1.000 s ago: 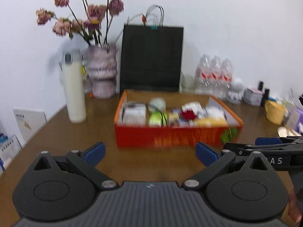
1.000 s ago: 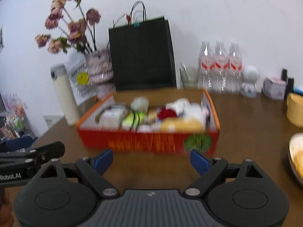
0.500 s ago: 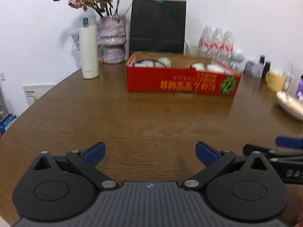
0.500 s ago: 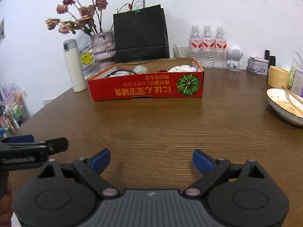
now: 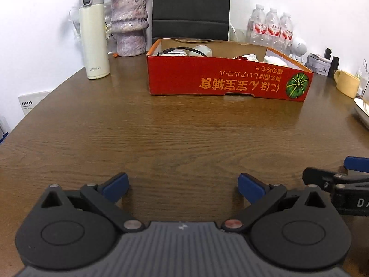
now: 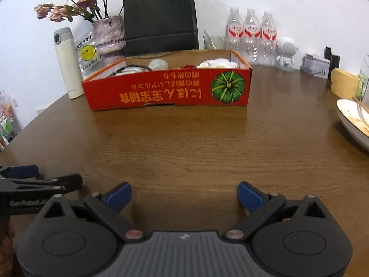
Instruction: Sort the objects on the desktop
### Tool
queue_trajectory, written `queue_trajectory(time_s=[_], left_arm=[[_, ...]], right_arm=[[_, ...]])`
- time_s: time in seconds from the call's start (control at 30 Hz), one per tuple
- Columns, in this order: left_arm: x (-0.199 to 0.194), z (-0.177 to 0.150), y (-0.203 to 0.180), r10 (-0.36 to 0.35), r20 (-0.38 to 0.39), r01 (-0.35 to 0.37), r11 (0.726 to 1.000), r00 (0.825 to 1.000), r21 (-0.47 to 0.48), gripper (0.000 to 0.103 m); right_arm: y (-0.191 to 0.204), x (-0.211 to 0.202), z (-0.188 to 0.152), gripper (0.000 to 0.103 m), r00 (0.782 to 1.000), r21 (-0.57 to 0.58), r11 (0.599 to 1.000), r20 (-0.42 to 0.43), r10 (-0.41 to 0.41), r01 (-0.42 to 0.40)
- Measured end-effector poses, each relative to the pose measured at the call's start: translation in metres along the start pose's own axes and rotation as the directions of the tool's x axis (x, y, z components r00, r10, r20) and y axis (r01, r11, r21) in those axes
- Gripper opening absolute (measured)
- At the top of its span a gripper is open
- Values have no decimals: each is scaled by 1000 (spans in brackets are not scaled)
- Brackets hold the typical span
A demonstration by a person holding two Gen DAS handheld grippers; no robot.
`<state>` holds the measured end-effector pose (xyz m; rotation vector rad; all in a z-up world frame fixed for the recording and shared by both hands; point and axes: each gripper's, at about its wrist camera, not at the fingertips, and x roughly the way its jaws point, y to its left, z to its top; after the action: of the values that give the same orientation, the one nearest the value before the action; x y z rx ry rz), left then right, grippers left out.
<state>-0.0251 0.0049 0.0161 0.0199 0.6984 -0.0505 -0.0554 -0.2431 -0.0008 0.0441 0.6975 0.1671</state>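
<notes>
A red cardboard box (image 5: 228, 83) with yellow lettering and a green pumpkin print stands at the far middle of the brown table (image 5: 175, 133). Over its rim I see a black cable, white items and something red; the rest of its contents is hidden. My left gripper (image 5: 183, 184) hangs low over the near table, open and empty. Beside it on the right, my right gripper (image 6: 184, 192) has its jaws opening with nothing between them. Each gripper shows at the edge of the other's view. The box (image 6: 166, 90) is well ahead of both.
Behind the box stand a white flask (image 5: 93, 34), a mottled vase (image 5: 129, 23) of dried flowers, a black paper bag (image 5: 191, 7) and three water bottles (image 5: 272, 27). At the right are a yellow mug (image 5: 347, 83), a white figurine (image 6: 286, 53) and a used dish (image 6: 352, 120).
Both grippers have drawn back from above the box and sunk toward the table. The box now shows its side wall instead of its inside. The right jaws stand slightly wider.
</notes>
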Motion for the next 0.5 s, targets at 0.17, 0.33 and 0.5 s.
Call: queue_trajectory(time_s=[0.17,0.33,0.5], left_arm=[[3,3,-1,-7,-1,7,1000,1000,18,103],[3,3,-2,3,4,-3,1000,1000,18,103],[4,4,-1,-3,1,3,1000,1000,12,103]], right_arm=[[11,12,3,103,999,-65,997,-8,-41,40],[11,13,4,103,1000,-79,997,-11,-22,21],[13,12,3,103,1000,-80,996,-11,-25,24]])
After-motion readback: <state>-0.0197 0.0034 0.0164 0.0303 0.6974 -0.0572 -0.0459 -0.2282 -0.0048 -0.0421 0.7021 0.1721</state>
